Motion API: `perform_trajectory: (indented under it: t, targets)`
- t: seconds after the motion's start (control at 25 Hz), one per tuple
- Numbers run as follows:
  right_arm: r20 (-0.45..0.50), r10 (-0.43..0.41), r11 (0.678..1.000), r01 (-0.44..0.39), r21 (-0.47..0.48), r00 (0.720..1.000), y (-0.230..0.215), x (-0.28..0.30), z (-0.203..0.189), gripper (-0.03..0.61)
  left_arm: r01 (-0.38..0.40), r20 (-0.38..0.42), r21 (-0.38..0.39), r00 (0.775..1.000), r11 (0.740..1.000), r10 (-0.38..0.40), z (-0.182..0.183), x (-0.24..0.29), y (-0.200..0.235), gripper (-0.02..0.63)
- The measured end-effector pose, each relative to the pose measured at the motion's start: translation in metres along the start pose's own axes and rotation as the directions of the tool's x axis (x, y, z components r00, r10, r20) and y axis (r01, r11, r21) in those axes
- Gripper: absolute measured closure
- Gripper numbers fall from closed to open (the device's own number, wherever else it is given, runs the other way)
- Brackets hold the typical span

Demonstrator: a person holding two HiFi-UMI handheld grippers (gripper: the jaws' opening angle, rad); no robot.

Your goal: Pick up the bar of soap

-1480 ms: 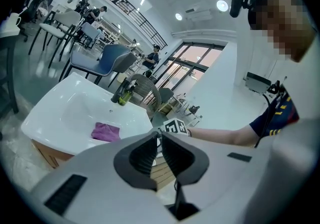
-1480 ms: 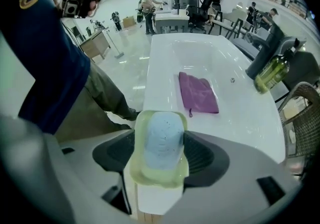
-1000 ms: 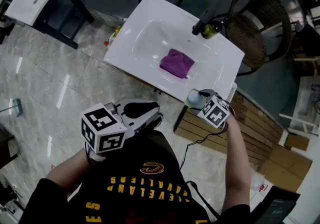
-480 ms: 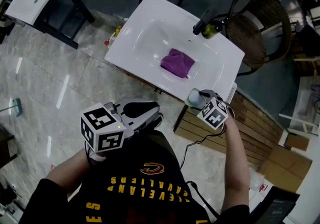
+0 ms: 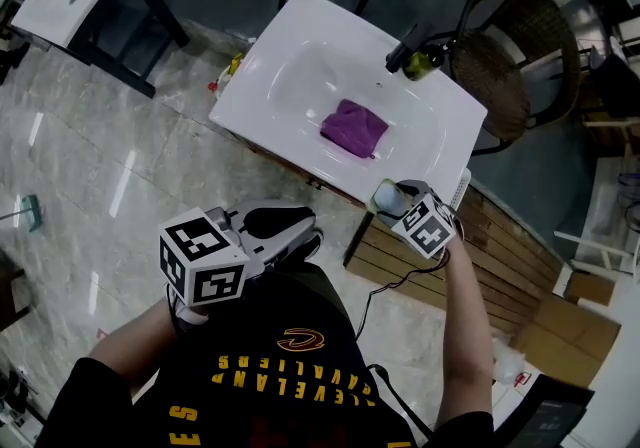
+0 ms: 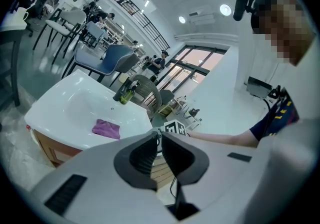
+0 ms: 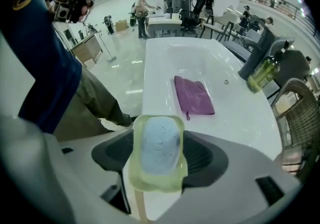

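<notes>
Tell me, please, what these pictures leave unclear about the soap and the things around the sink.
- Right gripper view: too blurred to tell whether the yellowish surround of the bar of soap is a dish or part of the bar. The jaws of the right gripper, closed on it, hide its sides and underside.
- Head view: the marker cube covers most of the soap.
- Every view: the label on the green bottle by the sink is too small to read.

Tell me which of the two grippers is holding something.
The right gripper: its jaws clamp a yellowish dish carrying the blue bar of soap. The left gripper has its jaws together with nothing between them.
</notes>
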State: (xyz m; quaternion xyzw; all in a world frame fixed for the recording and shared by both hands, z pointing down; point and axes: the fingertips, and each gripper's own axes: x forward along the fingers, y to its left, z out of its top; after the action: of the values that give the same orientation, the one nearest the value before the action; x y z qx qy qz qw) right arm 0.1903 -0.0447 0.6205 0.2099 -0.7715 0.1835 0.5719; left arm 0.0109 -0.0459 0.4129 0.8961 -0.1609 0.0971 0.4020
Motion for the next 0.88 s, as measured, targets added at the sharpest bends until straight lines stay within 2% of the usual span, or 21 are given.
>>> perform_trajectory:
  t: [0.28, 0.52, 0.64, 0.88]
  targets:
    - [0.065, 0.01, 0.997, -0.015, 0.07, 0.998, -0.005, -0.003, 0.006, 0.272, -0.01, 0.006, -0.016, 1.0, 1.0, 0.01, 0.001, -0.003, 0.005, 0.581]
    - [0.014, 0.027, 0.999, -0.027, 0.042, 1.0, 0.002, 0.003, 0.005, 0.275, -0.005, 0.0, -0.018, 1.0, 1.0, 0.005, 0.002, 0.001, 0.006, 0.581]
    - [-0.006, -0.001, 1.0, 0.002, 0.023, 1.0, -0.003, 0.002, 0.003, 0.308, -0.004, 0.0, -0.019, 1.0, 1.0, 0.004, 0.004, 0.002, 0.006, 0.581]
    - [-0.064, -0.024, 0.999, 0.023, -0.025, 0.998, -0.001, 0.008, -0.002, 0.308, -0.005, -0.003, -0.027, 1.0, 1.0, 0.005, 0.002, 0.005, 0.008, 0.581]
